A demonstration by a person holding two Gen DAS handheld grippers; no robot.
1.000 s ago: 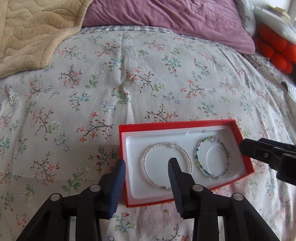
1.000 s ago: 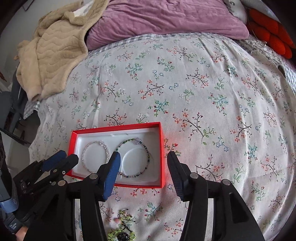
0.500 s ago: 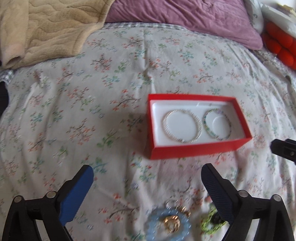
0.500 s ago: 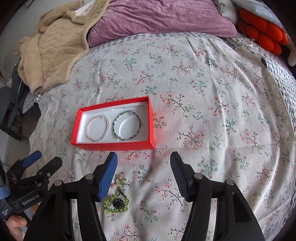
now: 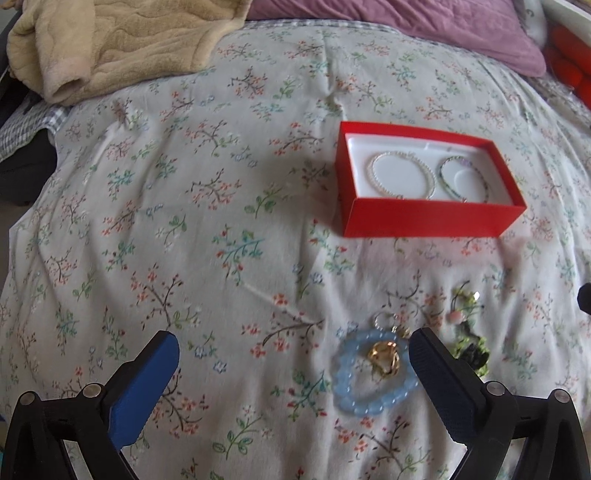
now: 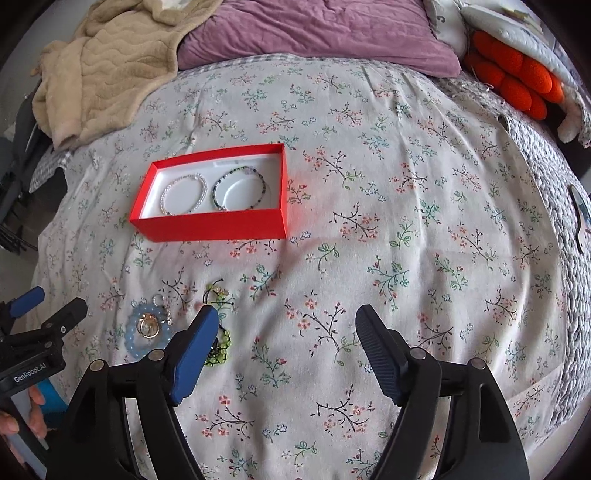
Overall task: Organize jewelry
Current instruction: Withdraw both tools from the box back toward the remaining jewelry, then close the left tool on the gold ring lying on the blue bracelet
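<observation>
Floral bedspread [image 6: 369,184] w/ red box [image 6: 214,225], purple pillow [image 6: 314,33]; both grippers [image 5: 293,363] [image 6: 284,339] empty, opening wide.

Partly hidden behind own pad of right gripper [image 6: 284,339]: green bead piece [image 6: 218,349]. Blurred in left wrist view: gold ring [image 5: 384,360]. Cut by picture edge: orange cushion [image 6: 517,81].

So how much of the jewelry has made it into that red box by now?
Two bracelets already lie in the red box: a pearl bracelet and a dark beaded bracelet. Nothing is in hand: the left gripper stands open, the right gripper is opening with nothing between its fingers. Left on the bedspread: a blue bracelet around a gold piece, and a green beaded piece.
</observation>
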